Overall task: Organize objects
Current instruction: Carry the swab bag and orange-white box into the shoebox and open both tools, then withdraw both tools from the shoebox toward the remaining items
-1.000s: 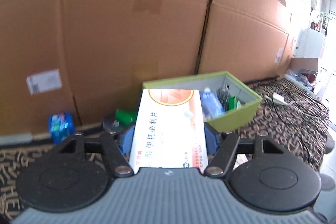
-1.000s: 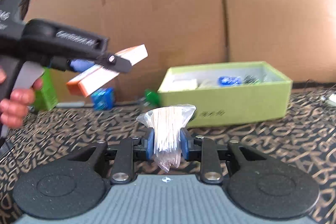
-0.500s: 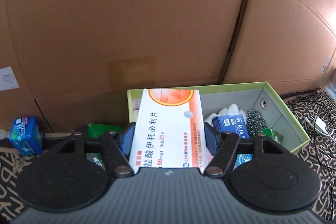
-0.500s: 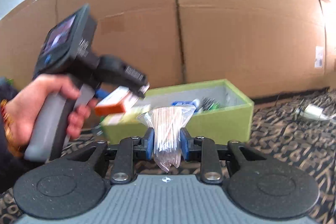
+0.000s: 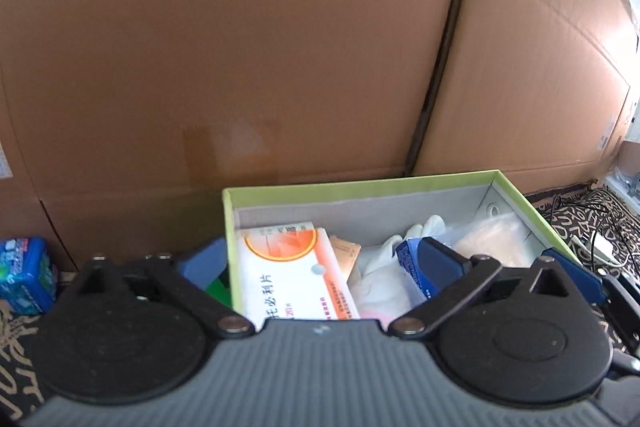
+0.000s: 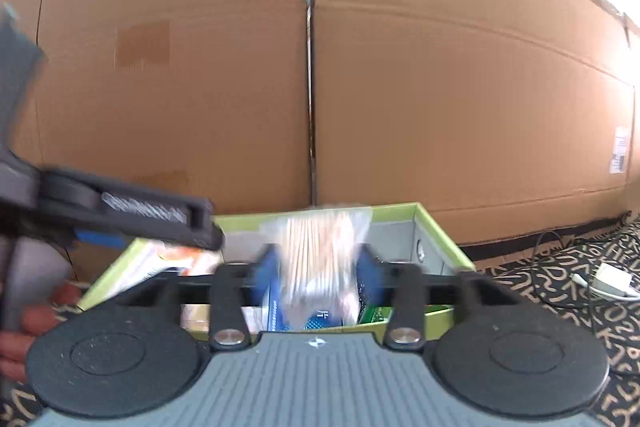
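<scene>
The green storage box (image 5: 520,201) stands against the cardboard wall. The white and orange medicine box (image 5: 294,267) lies inside it at the left end. My left gripper (image 5: 320,261) is open above the box, jaws wide apart, holding nothing. In the right wrist view my right gripper (image 6: 318,263) hovers over the green box (image 6: 440,231). A clear bag of toothpicks (image 6: 320,255) sits between its fingers; the jaws look a little apart and the view is blurred. The left gripper's body (image 6: 132,215) reaches in from the left over the medicine box (image 6: 160,259).
White gloves (image 5: 400,247), a blue packet (image 5: 412,267) and a clear bag (image 5: 496,239) lie in the box. A blue tissue pack (image 5: 24,273) and a green item (image 5: 218,285) sit left of it. A white charger with cables (image 6: 604,279) lies on the patterned cloth (image 6: 560,267) at right.
My left gripper opened and the medicine box dropped into the green box. My right gripper moved forward over the box with the toothpick bag, and its jaws widened.
</scene>
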`<state>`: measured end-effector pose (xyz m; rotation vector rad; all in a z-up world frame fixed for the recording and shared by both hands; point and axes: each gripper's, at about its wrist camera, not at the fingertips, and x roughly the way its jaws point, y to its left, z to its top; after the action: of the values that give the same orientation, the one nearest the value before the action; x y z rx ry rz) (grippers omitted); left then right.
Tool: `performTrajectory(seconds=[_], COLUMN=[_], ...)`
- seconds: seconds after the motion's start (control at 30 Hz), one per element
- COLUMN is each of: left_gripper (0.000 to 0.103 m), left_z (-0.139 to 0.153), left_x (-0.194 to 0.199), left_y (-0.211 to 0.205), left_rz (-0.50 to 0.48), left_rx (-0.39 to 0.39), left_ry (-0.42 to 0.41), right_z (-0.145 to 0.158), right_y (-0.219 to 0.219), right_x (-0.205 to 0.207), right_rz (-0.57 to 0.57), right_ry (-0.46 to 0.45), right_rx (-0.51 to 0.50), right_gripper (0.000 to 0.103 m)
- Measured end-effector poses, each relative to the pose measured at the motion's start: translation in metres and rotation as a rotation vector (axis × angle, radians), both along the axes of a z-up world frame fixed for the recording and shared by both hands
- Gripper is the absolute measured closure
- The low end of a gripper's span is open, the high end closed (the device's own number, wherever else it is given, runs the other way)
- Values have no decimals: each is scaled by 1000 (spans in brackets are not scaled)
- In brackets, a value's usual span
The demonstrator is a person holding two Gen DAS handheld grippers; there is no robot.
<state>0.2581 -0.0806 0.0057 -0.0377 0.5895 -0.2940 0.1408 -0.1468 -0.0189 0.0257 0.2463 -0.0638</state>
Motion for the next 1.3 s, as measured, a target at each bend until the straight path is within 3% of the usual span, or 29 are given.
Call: performTrajectory(seconds=[0.17, 0.4, 0.73, 0.97, 1.3], left_gripper=[0, 0, 0, 0, 0], left_z=[1, 16, 33, 22, -7], left_x=[-17, -51, -107, -138, -160], left_y=[17, 35, 76, 111, 176], left_rz=[-11, 22, 83, 102, 197], left_rx=[-4, 69, 123, 101, 71], left_ry=[-12, -31, -62, -17, 53], right_z=[-10, 4, -1, -22, -43], right_y=[2, 13, 45, 77, 122], right_x=[-4, -35, -94, -112, -119], right_rz=[-23, 4, 42, 81, 134], right_ry=[9, -12, 6, 88, 169], right_rx=[-34, -29, 79, 178, 207], right_gripper=[30, 22, 13, 13, 13])
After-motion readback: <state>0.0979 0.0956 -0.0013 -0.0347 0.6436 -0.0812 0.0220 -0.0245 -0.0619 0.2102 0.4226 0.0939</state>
